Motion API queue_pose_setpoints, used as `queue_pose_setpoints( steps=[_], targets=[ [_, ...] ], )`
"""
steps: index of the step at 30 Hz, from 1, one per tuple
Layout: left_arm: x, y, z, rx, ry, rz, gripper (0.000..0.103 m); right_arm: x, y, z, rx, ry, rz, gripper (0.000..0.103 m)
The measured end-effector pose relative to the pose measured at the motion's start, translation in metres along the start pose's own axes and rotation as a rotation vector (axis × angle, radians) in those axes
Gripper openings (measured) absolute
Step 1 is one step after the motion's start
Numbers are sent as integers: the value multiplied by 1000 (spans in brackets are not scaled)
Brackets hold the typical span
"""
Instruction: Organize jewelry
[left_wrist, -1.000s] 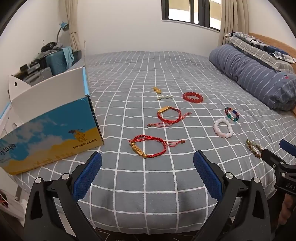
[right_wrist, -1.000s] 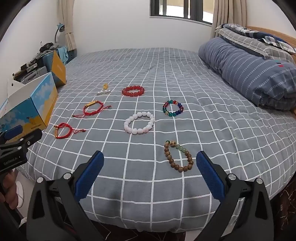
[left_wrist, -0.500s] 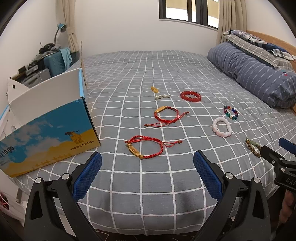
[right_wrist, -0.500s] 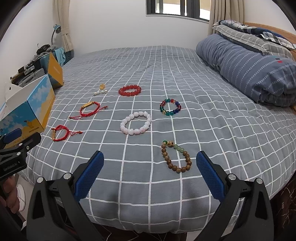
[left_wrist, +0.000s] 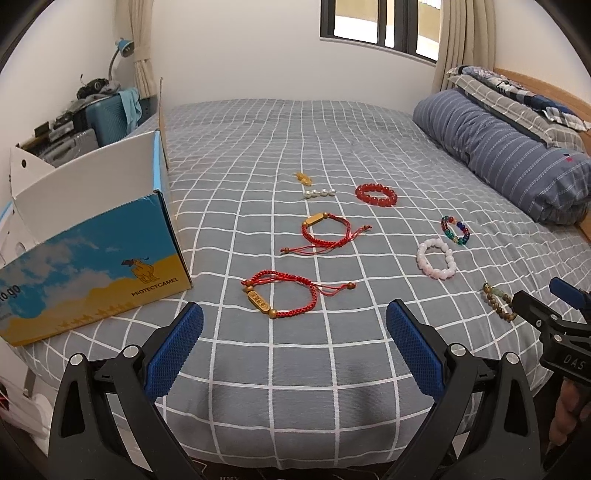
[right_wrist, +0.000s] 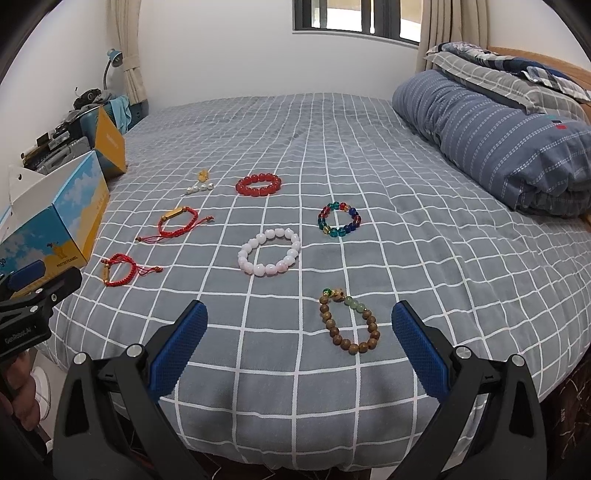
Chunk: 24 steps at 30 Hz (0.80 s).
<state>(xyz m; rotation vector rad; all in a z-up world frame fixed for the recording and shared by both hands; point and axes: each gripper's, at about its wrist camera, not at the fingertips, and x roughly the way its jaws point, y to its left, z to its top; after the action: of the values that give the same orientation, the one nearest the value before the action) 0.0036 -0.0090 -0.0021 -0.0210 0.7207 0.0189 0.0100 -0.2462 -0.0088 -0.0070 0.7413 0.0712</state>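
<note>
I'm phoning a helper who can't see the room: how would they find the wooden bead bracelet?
Start at the grey checked bed and go to its near edge. The wooden bead bracelet lies there, nearest the right gripper, in front of the white bead bracelet. It alone has brown beads, with a few green ones.

You're facing a bed (left_wrist: 295, 369) in a grey checked cover, filling the room. White wall (left_wrist: 240, 55) behind it, dark-framed window (left_wrist: 376, 22) up top with beige curtains (left_wrist: 458, 37). A rolled striped duvet (right_wrist: 498, 140) lies along the bed's right edge by the wooden headboard (left_wrist: 535, 83). Far left corner: a blue desk lamp (left_wrist: 120, 51) over clutter.
</note>
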Motion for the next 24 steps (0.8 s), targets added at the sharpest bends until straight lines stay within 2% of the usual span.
queue_pose_setpoints(
  steps=[24],
  targets=[
    [-1, 1, -3, -12, 14, 11, 97, 0, 4, 2, -13, -6, 14, 96]
  ],
)
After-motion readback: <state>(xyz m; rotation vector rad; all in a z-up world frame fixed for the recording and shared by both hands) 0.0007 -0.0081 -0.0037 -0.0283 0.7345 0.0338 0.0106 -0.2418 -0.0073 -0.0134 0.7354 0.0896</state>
